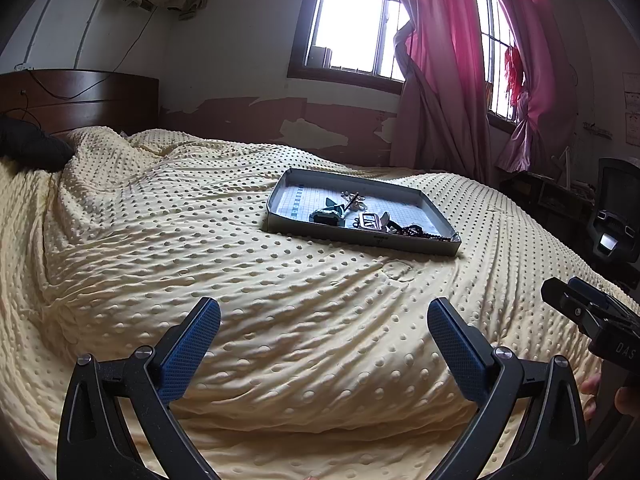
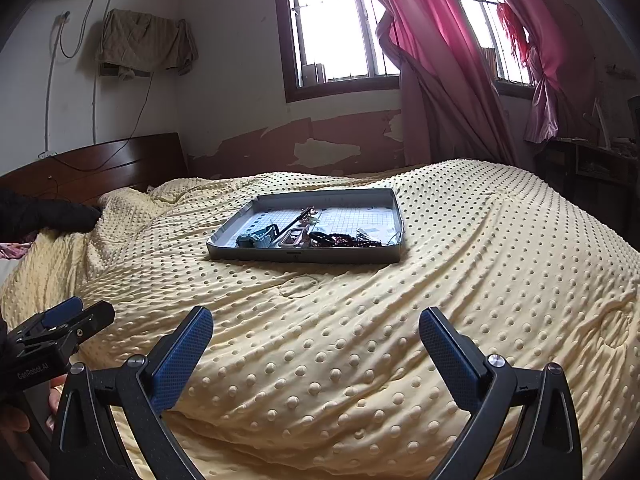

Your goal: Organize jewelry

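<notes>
Yellow dotted blanket (image 2: 460, 280) carries the grey tray (image 2: 256, 254) mid-bed, well apart from the 2 grippers. Left gripper (image 1: 324, 336) and right gripper (image 2: 316, 338) both gape wide, holding nothing. In the tray: teal clip (image 2: 260, 238), buckle (image 2: 293, 239), bead strand (image 2: 348, 240), probably light, slippery, tangle-prone; pinch rigid edges.

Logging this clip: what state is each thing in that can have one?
Left tongs: open, empty, above the blanket.
Right tongs: open, empty.
Tray: lidless, flat on the blanket, jewelry piled along its near edge.
Curtain: drawn aside, window uncovered.
</notes>
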Available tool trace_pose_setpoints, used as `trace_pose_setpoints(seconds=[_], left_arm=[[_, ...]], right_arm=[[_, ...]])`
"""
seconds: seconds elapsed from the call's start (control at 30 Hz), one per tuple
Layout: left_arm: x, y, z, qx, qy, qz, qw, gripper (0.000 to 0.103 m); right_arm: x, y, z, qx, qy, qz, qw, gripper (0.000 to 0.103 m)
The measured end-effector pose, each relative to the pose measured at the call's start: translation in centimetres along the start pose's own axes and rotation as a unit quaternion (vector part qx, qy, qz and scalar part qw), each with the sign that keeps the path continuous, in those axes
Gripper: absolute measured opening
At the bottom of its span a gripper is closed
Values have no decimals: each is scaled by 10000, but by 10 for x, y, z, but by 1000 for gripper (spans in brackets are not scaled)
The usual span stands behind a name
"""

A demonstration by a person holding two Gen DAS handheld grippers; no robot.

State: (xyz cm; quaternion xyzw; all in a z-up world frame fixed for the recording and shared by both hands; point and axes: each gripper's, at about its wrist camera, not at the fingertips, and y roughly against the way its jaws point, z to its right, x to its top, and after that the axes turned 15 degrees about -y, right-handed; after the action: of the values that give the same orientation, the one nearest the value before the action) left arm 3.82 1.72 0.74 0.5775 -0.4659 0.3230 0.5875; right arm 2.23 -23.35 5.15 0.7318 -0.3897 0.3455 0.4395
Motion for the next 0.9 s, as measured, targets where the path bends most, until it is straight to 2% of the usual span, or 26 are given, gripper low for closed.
trace_pose_setpoints(seconds=[0.9], left_arm=[[0,0,-1,11,-25,0,10000,102]], right_arm=[[-2,-1,1,12,27,-26,10000,103]])
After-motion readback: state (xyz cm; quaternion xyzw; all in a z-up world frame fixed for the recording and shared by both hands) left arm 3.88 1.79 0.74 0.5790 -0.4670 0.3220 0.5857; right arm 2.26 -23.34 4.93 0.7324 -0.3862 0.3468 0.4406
